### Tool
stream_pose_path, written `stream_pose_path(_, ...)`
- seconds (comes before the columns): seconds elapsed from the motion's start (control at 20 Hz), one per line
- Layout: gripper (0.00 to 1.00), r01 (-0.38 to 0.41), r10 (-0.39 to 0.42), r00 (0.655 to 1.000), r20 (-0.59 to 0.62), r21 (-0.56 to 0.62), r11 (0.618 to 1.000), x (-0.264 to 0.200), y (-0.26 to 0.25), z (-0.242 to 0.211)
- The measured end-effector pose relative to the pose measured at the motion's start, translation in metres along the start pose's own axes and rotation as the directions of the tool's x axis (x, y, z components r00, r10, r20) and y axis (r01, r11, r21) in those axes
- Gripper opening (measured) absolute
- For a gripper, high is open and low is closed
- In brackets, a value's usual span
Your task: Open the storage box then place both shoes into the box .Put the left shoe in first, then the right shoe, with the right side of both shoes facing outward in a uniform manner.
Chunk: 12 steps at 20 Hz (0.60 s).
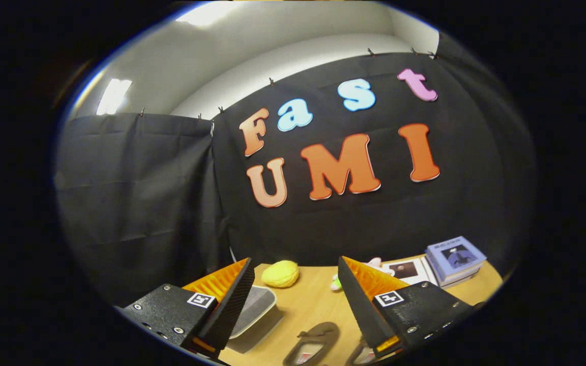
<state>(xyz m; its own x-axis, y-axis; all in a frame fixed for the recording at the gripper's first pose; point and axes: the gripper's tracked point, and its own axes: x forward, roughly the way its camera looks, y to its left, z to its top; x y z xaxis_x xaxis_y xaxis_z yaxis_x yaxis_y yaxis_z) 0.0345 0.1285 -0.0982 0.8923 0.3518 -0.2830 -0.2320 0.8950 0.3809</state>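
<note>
Hovering over a wooden table (313, 300), the gripper (295, 292) has its fingers spread apart, gripping nothing. Between them lies one shoe (313, 345), a second (361, 354) beside the right finger. Left sits the storage box (255, 307). Farther: yellow plush (280, 273), books (453, 258), black cloth wall (135, 203).

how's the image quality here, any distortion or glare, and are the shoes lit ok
Gripper view: strong fisheye bending, so the table edge and wall curve. Ceiling lights glare bright above the cloth. The shoes, low between the open gripper fingers, sit dim and partly cut off. The yellow plush is well lit.
</note>
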Motion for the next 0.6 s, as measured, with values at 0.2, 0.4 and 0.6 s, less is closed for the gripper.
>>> stream_pose_path(0.2,0.98,-0.071,0.096,0.985,-0.146,0.166,0.984,0.027,0.017,-0.048)
stream_pose_path(0.4,0.98,-0.092,0.159,0.955,-0.251,0.26,0.961,0.048,0.024,-0.088)
stream_pose_path(0.6,0.98,-0.094,0.205,0.913,-0.352,0.308,0.947,0.065,0.036,-0.127)
